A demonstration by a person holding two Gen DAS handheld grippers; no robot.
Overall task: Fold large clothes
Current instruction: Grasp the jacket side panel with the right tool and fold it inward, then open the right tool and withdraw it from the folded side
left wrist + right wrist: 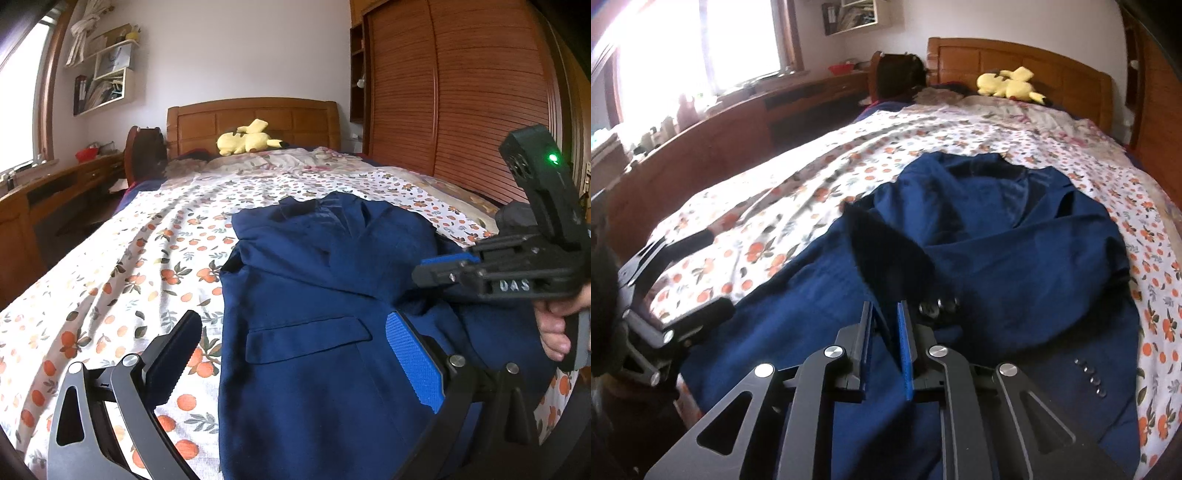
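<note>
The left gripper (291, 354) gapes wide over the navy blue suit jacket (314, 295) spread on the orange-print bedsheet (110, 295); the right gripper (884, 343) pinches a fold of it. Soft yet weighty cloth, best grabbed at shoulder seams or hem

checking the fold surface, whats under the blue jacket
The blue jacket lies on an orange-print bedsheet, which shows around it on both sides. The sheet directly beneath is covered, so anything lying there cannot be seen.
</note>
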